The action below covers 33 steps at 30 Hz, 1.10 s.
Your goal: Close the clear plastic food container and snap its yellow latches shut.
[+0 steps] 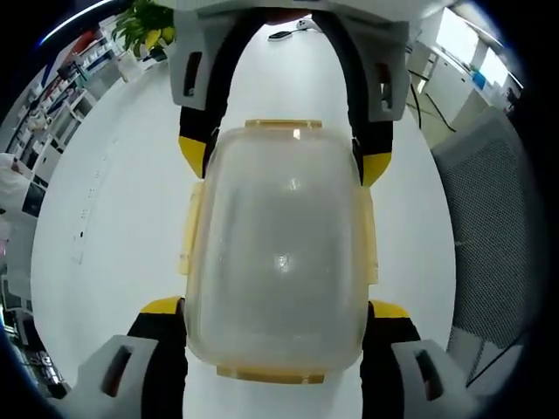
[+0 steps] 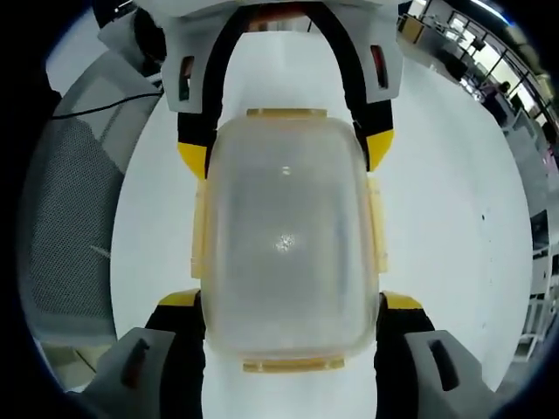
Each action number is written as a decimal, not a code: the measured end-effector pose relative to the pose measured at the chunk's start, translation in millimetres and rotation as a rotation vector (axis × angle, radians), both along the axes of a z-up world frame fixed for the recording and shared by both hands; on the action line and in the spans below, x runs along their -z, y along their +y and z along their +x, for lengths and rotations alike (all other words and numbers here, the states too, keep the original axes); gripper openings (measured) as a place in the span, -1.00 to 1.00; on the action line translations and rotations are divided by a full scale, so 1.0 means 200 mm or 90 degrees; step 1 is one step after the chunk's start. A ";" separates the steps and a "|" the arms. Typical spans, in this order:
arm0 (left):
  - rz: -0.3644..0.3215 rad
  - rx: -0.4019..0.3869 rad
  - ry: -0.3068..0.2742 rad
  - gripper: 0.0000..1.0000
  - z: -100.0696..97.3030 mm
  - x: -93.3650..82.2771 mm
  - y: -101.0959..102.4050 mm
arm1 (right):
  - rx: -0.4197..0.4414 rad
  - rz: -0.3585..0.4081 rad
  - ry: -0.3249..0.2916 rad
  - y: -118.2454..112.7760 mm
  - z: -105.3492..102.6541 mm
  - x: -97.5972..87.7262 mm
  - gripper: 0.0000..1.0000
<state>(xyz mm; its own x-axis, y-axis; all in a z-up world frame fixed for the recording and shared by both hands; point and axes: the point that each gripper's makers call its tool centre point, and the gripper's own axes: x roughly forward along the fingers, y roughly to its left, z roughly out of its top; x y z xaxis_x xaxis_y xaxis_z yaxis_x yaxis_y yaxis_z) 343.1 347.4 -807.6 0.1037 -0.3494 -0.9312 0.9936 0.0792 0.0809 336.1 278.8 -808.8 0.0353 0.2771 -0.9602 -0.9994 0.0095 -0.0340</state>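
Left claw [image 1: 275, 305]: jaws apart, one yellow-tipped jaw on each long side of the container at its near end; whether the tips touch the walls I cannot tell.
Right claw [image 2: 288, 301]: also spread, straddling the container's opposite end the same way. It comes into the left gripper view at the container's far end [image 1: 284, 161], as the left claw does in the right gripper view [image 2: 286, 148].
Container [image 1: 279, 253]: clear plastic, lid on top, resting on the white table [image 1: 105, 218] between the two claws, which face each other across it.
Latches: a yellow latch [image 1: 281, 125] sits on the container's far end, another on its near end, and one along each long side. The side latch [image 1: 190, 231] appears to flare outward from the wall, so by my reading it is not yet snapped; the same holds for the side latch [image 2: 377, 223] in the right gripper view.
Risk: pushing one latch down with nothing bracing the opposite side could slide the light container across the smooth table. Pressing a latch while the lid sits unevenly could leave it half caught.
Hard to make out: the cloudy lid hides whether it is fully seated on the rim, and whether anything is inside. The end latches are seen edge-on, so their state is unclear.
Surroundings: beyond the table from the container, a grey mesh chair back [image 1: 498, 218] and a potted plant [image 1: 144, 26].
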 end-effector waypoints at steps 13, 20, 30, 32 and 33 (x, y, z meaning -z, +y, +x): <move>0.007 0.011 0.000 0.58 0.10 0.01 0.03 | 0.010 0.009 0.000 0.03 0.09 0.00 0.56; 0.010 0.014 -0.001 0.59 0.16 0.01 0.04 | 0.015 0.011 -0.002 0.04 0.15 0.00 0.56; 0.014 0.017 -0.004 0.59 0.25 0.01 0.06 | 0.019 0.018 -0.001 0.06 0.24 0.00 0.57; 0.016 0.018 -0.003 0.59 0.27 0.01 0.06 | 0.019 0.021 0.000 0.06 0.25 0.00 0.57; 0.017 0.018 -0.003 0.59 0.28 0.01 0.06 | 0.019 0.022 0.000 0.06 0.26 0.00 0.57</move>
<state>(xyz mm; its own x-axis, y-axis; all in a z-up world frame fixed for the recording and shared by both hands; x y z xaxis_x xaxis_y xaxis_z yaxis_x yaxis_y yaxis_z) 398.1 359.8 -809.4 0.0985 -0.3274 -0.9397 0.9950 0.0485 0.0874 388.0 291.3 -809.0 0.0443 0.3087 -0.9501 -0.9986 0.0409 -0.0333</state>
